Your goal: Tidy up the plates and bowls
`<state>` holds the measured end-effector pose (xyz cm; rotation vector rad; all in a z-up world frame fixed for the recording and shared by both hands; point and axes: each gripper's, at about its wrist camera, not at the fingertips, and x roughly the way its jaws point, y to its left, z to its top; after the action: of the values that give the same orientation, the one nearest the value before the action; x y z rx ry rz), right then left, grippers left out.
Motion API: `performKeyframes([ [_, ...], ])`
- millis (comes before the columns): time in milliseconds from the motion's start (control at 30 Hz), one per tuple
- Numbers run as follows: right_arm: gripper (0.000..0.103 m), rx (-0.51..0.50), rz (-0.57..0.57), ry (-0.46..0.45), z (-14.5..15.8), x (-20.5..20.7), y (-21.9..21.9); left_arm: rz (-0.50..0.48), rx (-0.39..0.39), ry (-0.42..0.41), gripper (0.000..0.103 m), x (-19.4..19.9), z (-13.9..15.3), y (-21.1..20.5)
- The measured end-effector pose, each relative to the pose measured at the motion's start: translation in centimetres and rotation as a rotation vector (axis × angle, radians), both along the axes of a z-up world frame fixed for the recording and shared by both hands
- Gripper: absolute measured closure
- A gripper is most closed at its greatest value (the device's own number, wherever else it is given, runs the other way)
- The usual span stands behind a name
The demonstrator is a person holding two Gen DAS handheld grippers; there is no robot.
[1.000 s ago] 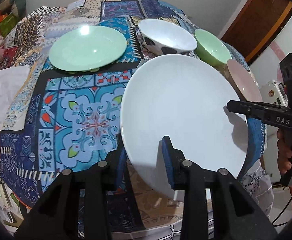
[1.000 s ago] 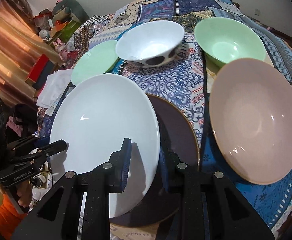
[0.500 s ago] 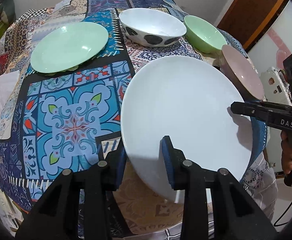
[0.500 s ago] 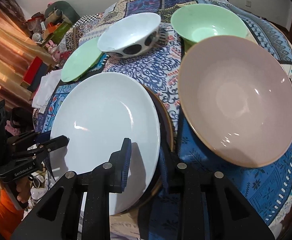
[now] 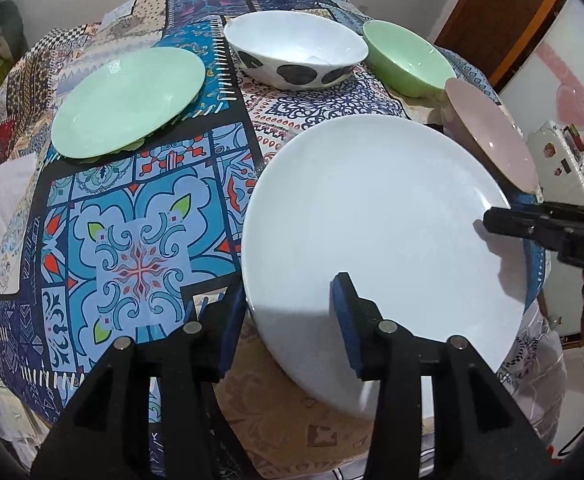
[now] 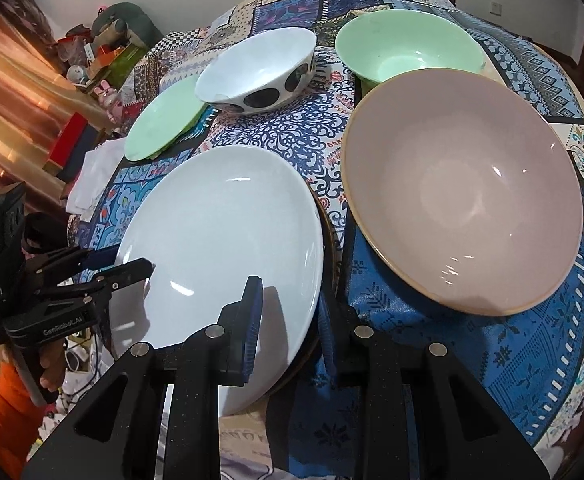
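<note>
White porcelain fills the near side of both views — a large white plate (image 5: 376, 248) lies at the front edge of the desk (image 5: 140, 240), stacked on a dark brown plate (image 6: 326, 240) of which only a thin rim is seen. The left tongs (image 5: 290, 320) straddle the white plate's near rim; their jaws have just been opening, and the blue pads (image 5: 342, 320) now stand apart from the rim with the plate between them, not pressed on it. The right tongs (image 6: 288, 320) are set over the opposite edge of the stack, 1 pad above the white plate and 1 below the brown rim, pinching the 2 plates. A pink bowl (image 6: 464, 208) sits just beside the stack. Farther back are found a green bowl (image 6: 408, 48), a white bowl with black spots (image 6: 256, 72) and a green plate (image 5: 128, 100), well apart from the stack. A patterned blue cloth covers the desk, and a white cloth (image 6: 92, 180) lies at its far left edge
</note>
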<state>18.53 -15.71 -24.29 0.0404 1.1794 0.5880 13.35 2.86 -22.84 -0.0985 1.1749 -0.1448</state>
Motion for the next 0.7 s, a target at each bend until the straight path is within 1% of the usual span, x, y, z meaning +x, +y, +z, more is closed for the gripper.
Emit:
performKeyframes([
  [67, 0.078, -0.006, -0.002, 0.002, 0.1, 0.1, -0.2, -0.009, 0.015, -0.012, 0.057, -0.1, 0.0, -0.2],
  [133, 0.076, -0.031, -0.009, -0.007, 0.1, 0.2, -0.3, -0.015, -0.002, -0.021, 0.057, -0.3, 0.0, 0.0],
  [300, 0.076, 0.004, -0.008, -0.010, 0.5, 0.1, -0.9, -0.018, -0.021, -0.036, 0.057, -0.6, 0.3, 0.4],
  [367, 0.076, -0.007, 0.008, -0.040, 1.1, -0.3, -0.3, -0.009, -0.011, -0.075, 0.057, -1.0, 1.3, 0.9],
  [467, 0.076, -0.014, 0.046, -0.098, 2.3, -0.7, 1.0, 0.013, 0.020, -0.136, 0.050, -1.5, 3.1, 2.0],
  [600, 0.076, 0.010, 0.076, -0.140, 3.4, -0.5, 2.8, 0.070, 0.056, -0.215, 0.037, -1.7, 5.2, 4.2],
  [700, 0.075, 0.000, 0.100, -0.181, 3.9, -0.1, 4.4, 0.114, 0.073, -0.243, 0.034, -1.4, 6.2, 6.2],
])
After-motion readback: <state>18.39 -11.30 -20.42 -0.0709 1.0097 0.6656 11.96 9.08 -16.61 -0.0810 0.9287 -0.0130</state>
